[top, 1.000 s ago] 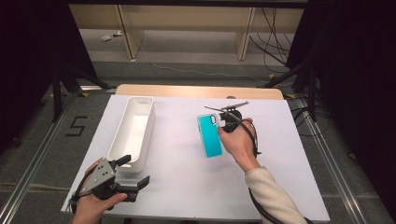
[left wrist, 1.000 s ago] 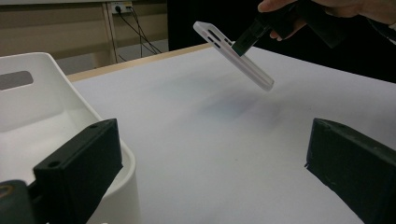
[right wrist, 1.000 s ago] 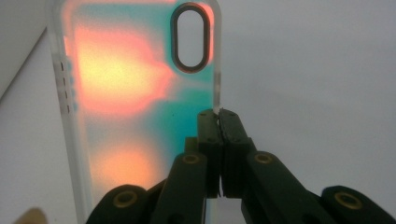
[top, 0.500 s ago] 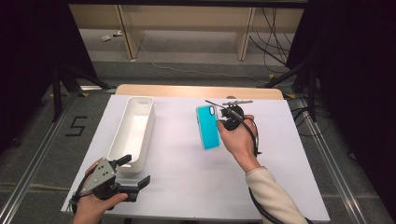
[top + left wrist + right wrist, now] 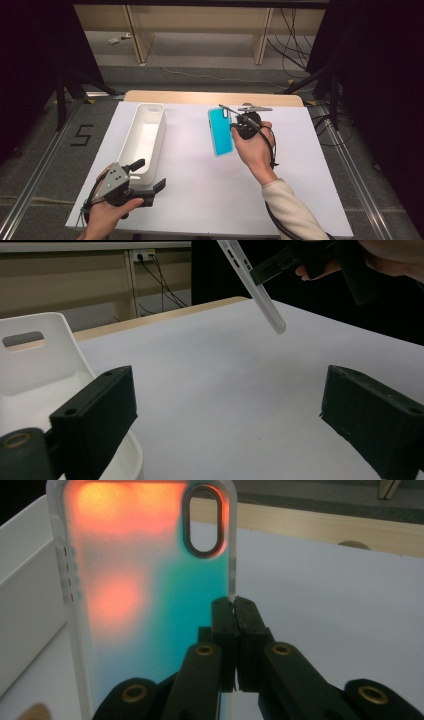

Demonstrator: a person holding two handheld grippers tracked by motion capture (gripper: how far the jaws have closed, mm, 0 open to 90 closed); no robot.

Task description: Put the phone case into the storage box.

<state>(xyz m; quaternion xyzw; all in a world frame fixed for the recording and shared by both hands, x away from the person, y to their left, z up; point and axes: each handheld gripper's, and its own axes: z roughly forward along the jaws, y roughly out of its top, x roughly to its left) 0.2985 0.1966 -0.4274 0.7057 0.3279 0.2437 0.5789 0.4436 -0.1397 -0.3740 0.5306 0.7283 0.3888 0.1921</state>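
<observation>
- Phone case (image 5: 220, 132): thin, flat, rounded corners, clear frosted rim. Teal in the high view; in the right gripper view (image 5: 150, 595) it reads translucent, teal with orange-red patches, with an oval camera cut-out ringed in grey near one corner and small button slots along one long edge.
- Position: held up off the white bench (image 5: 210, 200), over its middle, between the white tray (image 5: 145, 137) and the person's right hand (image 5: 257, 150). In the left gripper view (image 5: 252, 287) it shows edge-on, hanging in the air above the bench top.
- Axis: long axis runs roughly away from the person in the high view, far end leaning slightly left. The cut-out end is the far end. Edge-on, it slopes down, lower end towards the bench.
- Right tool (image 5: 235, 126): jaws closed tight on the case's long edge, pinching the rim beside the cut-out (image 5: 235, 612).
- Left tool (image 5: 149, 176): jaws wide apart, just closing a little, nothing between them; it sits at the near end of the tray, low over the bench.
</observation>
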